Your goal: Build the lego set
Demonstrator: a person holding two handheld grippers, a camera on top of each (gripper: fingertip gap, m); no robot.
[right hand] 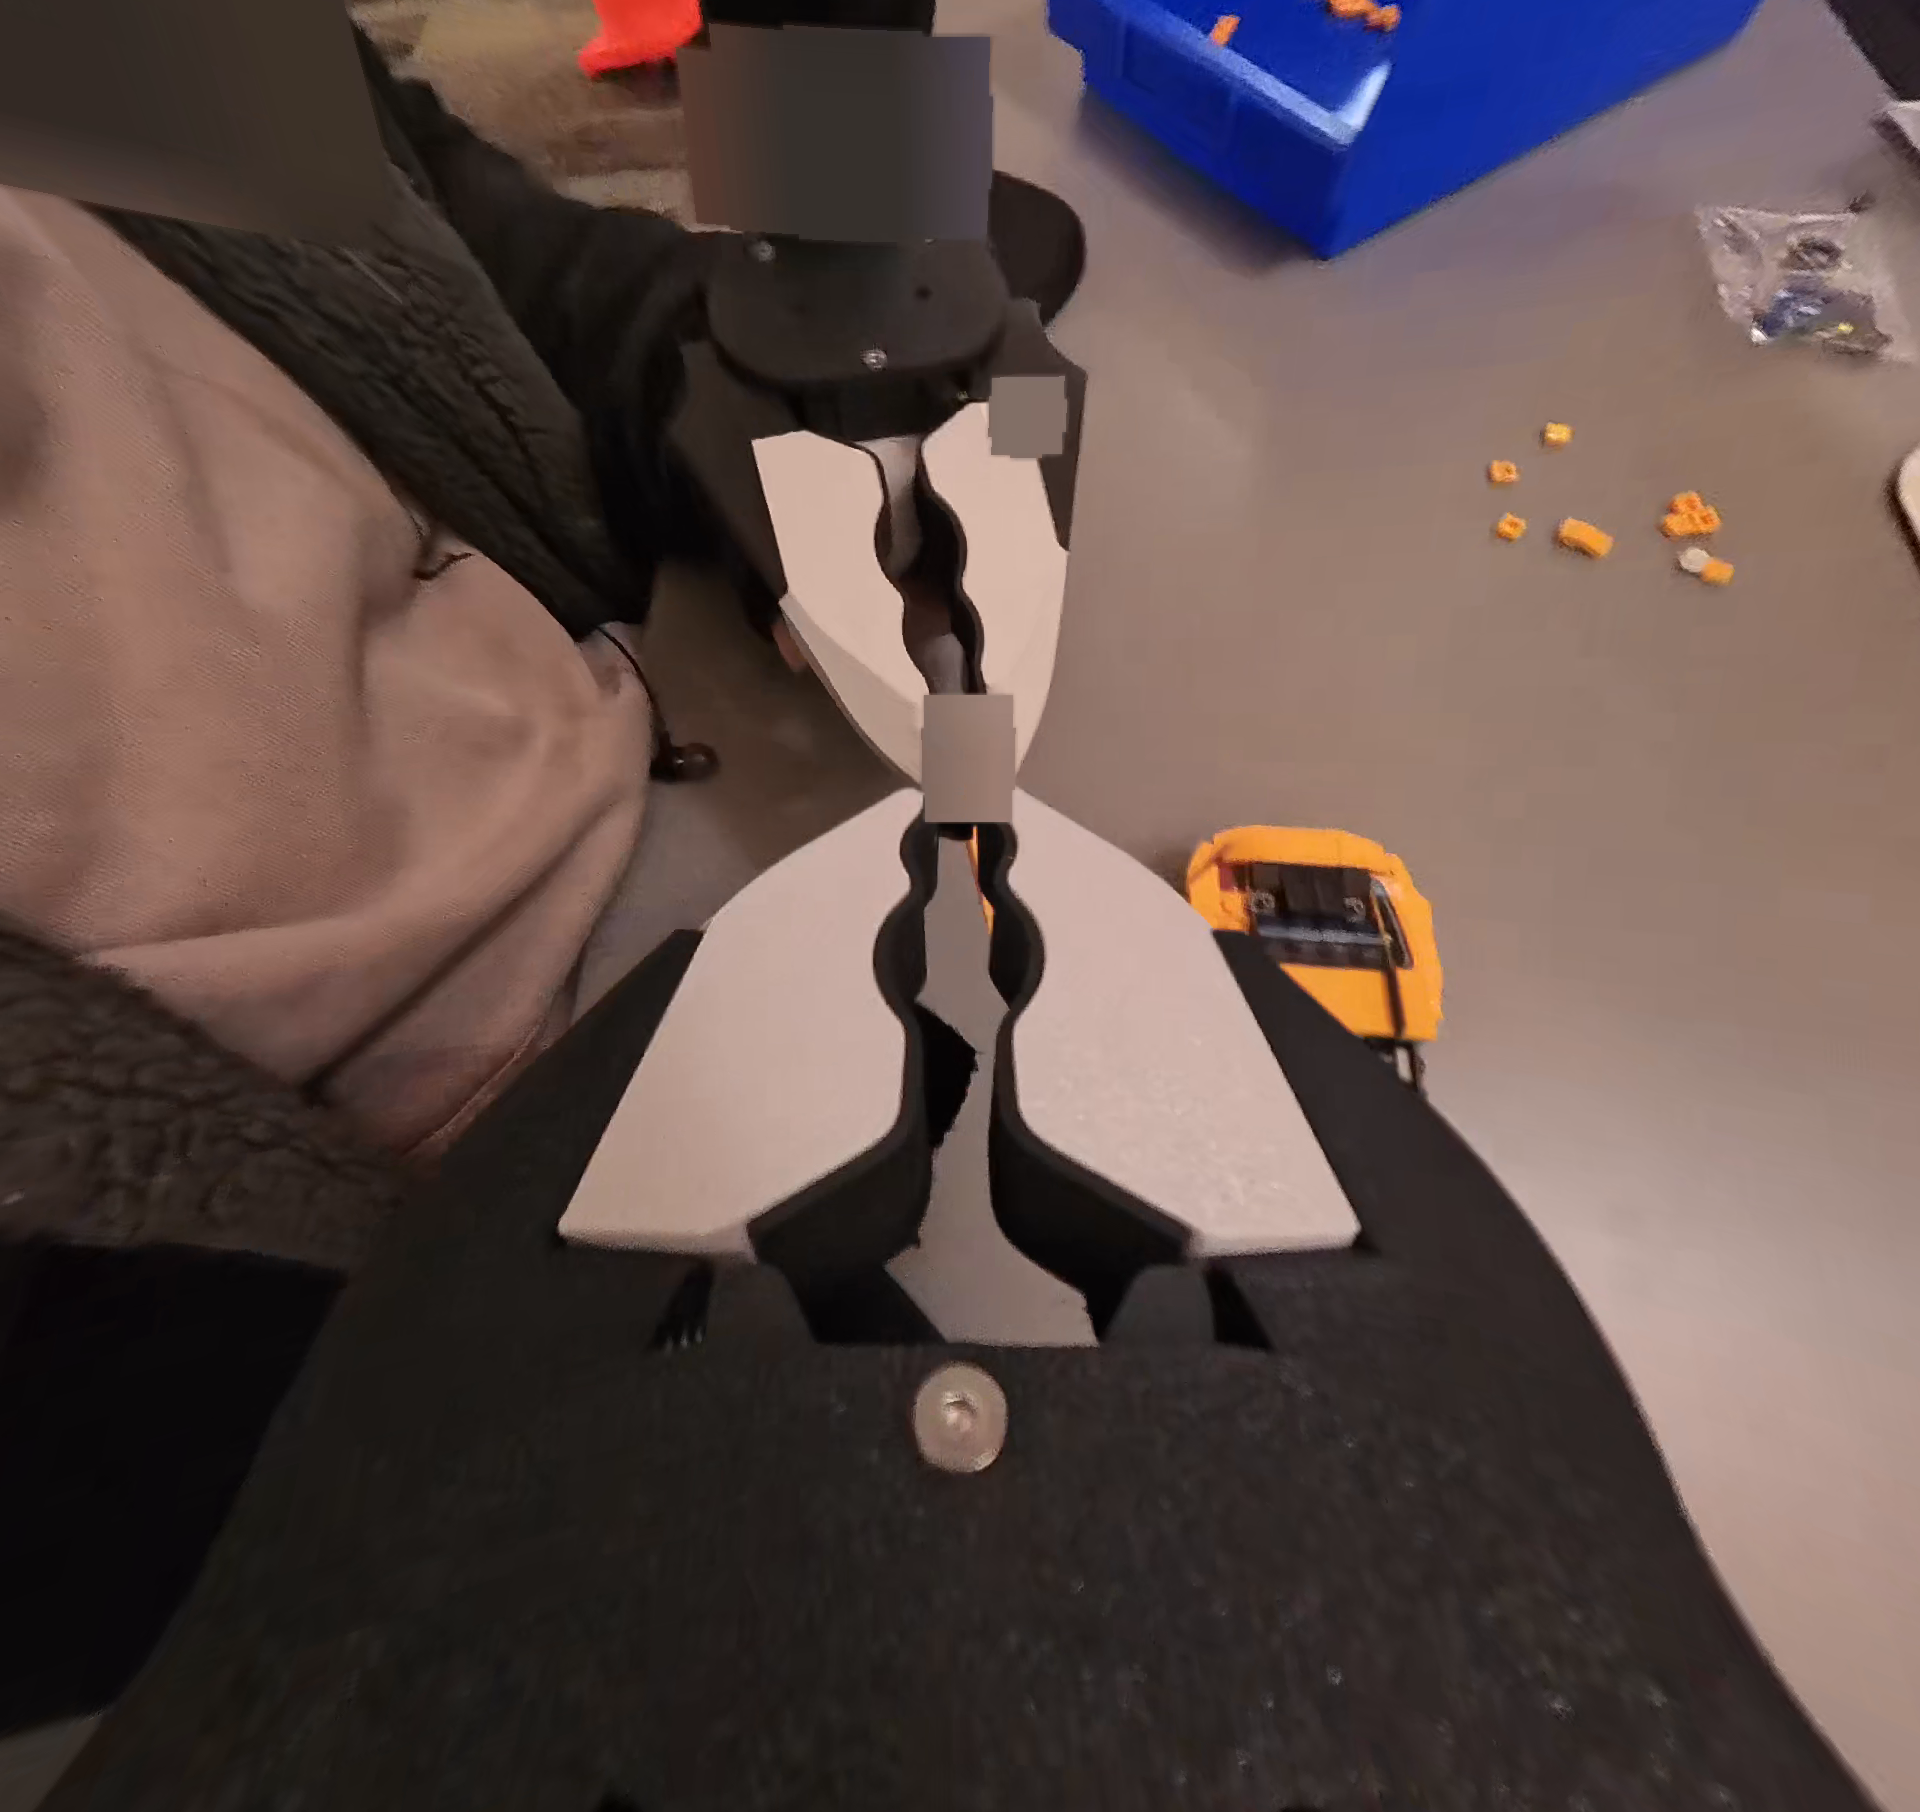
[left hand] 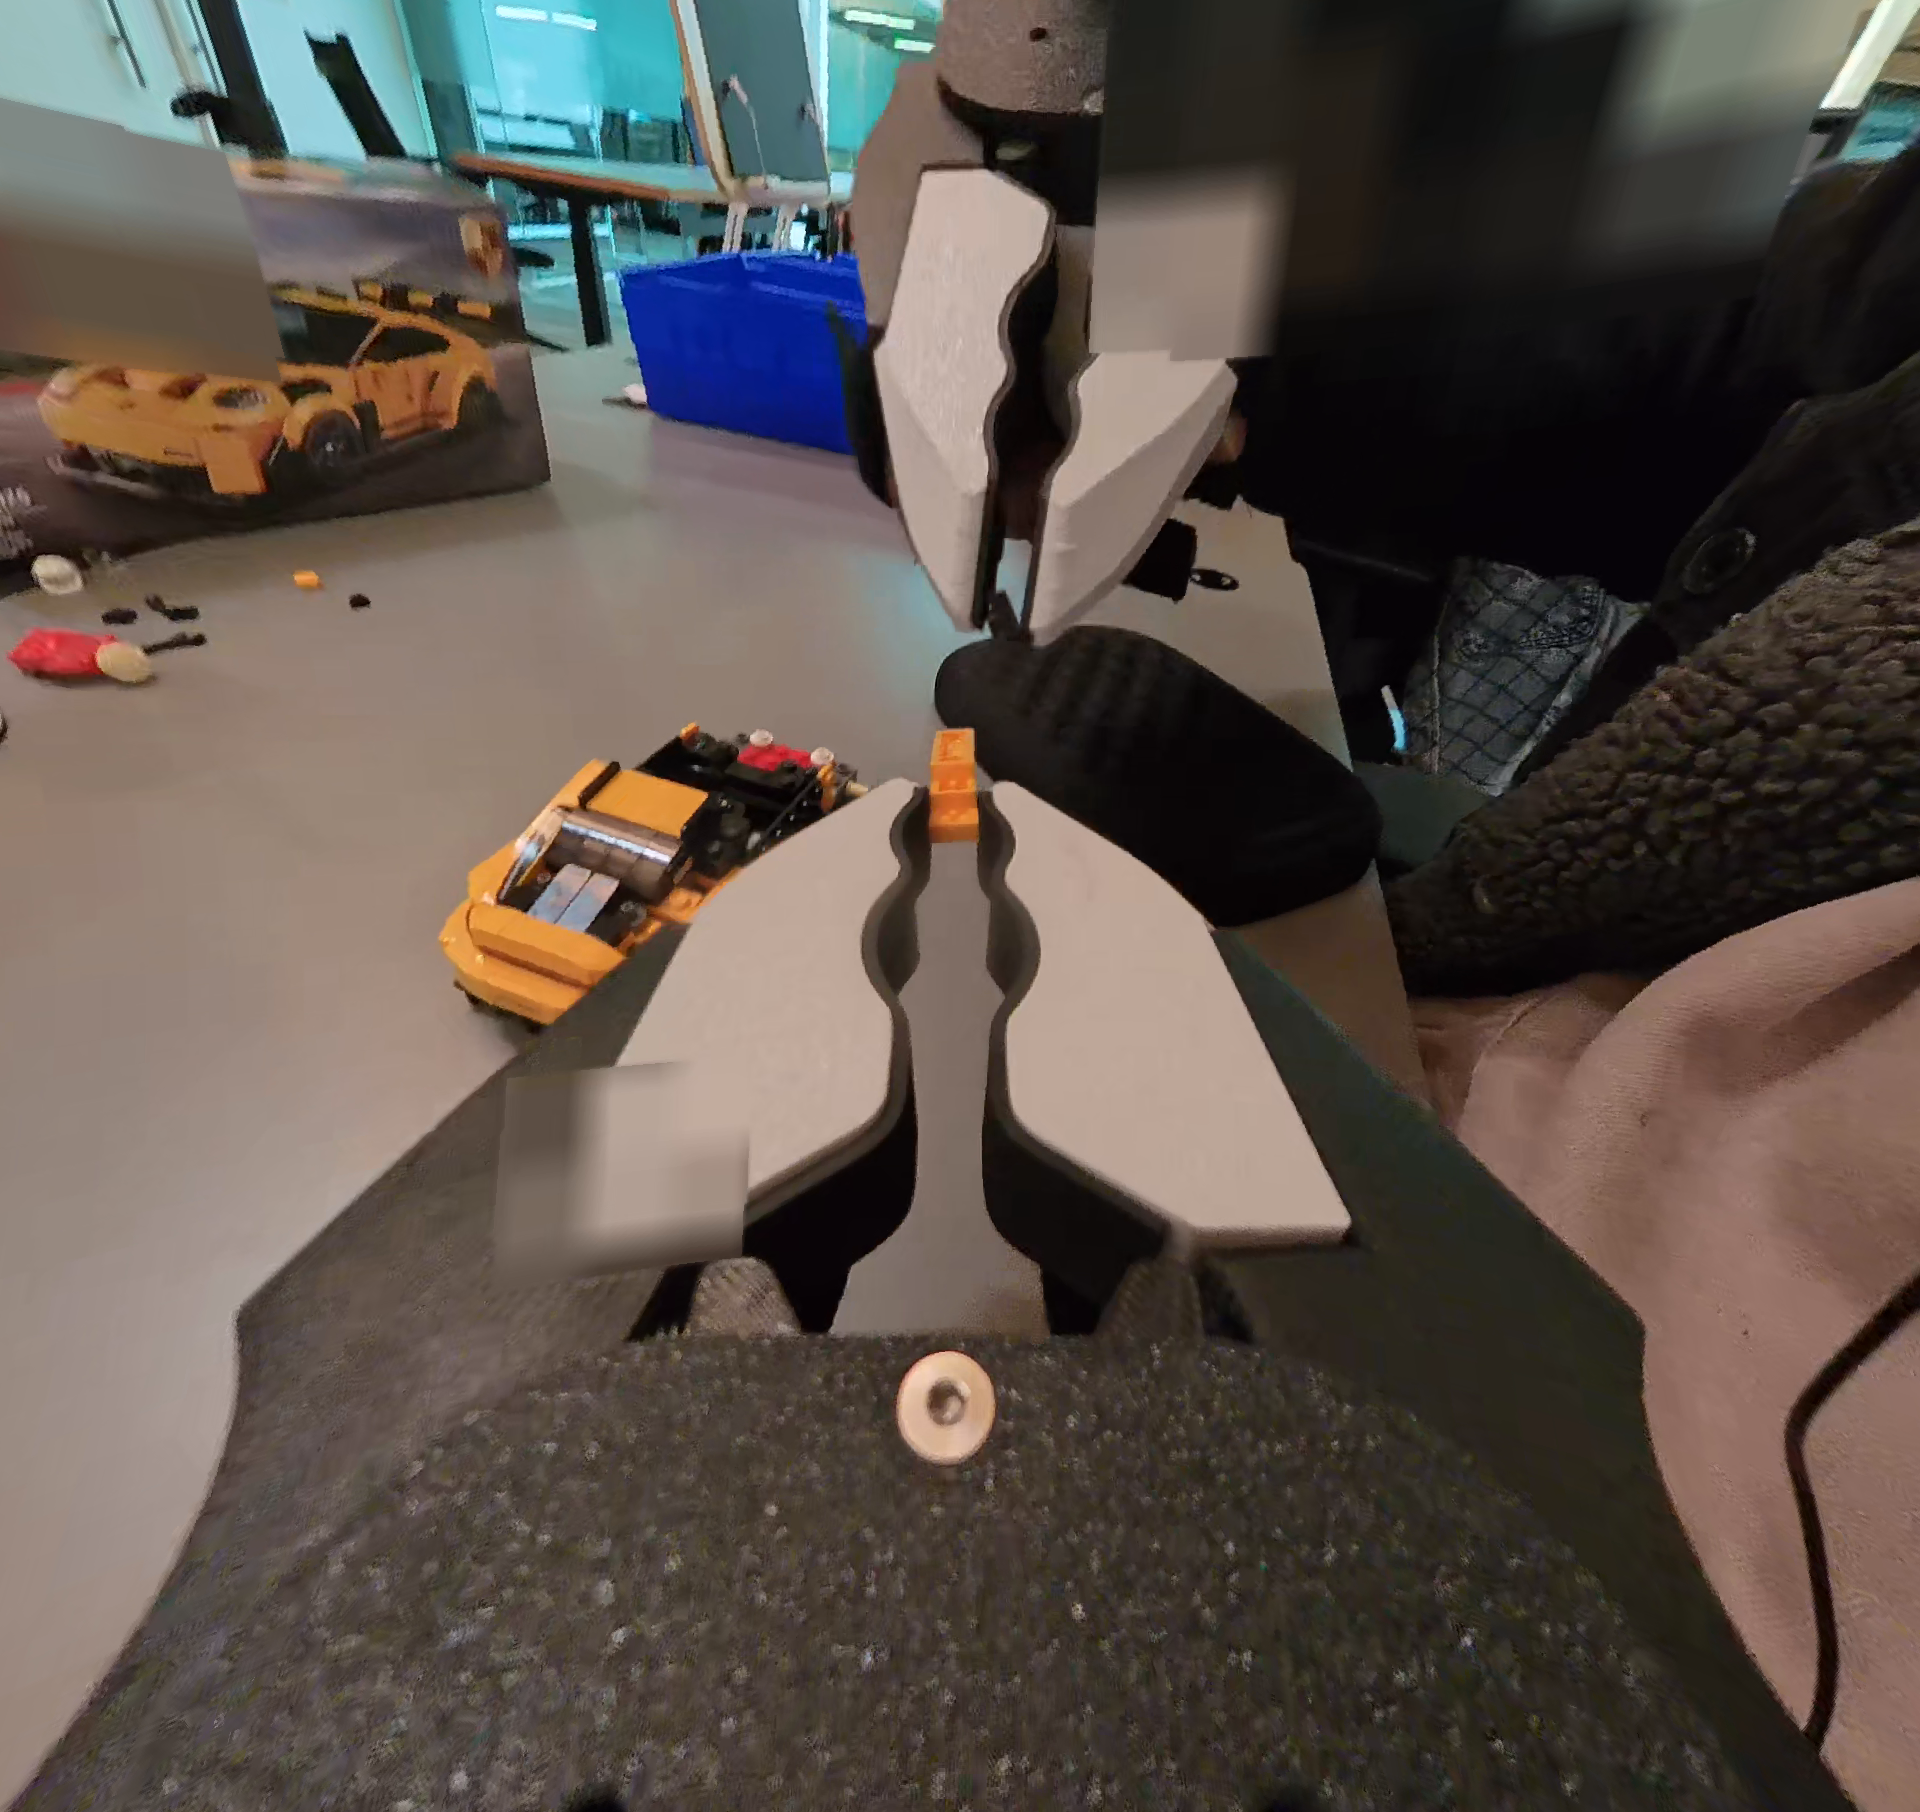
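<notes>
My left gripper (left hand: 951,806) is shut on a small orange brick piece (left hand: 954,780) that sticks out past its tips, held above the grey table (left hand: 520,640). My right gripper (left hand: 1003,619) points down from above, just beyond that brick, shut on a small black piece (left hand: 1000,609). In the right wrist view my right gripper (right hand: 961,832) faces the left gripper's fingers (right hand: 831,609) tip to tip. A blur patch hides the meeting point, with a dark bit (right hand: 951,832) below it. A part-built orange brick car (left hand: 582,879) sits on the table to the left; it also shows in the right wrist view (right hand: 1320,921).
A blue bin (right hand: 1247,69) holds orange pieces. Loose orange pieces (right hand: 1590,526) and a plastic bag of parts (right hand: 1797,276) lie on the table. A box picturing the car (left hand: 395,339), small black bits and a red piece (left hand: 62,650) are far left. A black oval pad (left hand: 1143,775) and a person's clothing (left hand: 1662,1139) are close by. The grippers are tip to tip, or close to it.
</notes>
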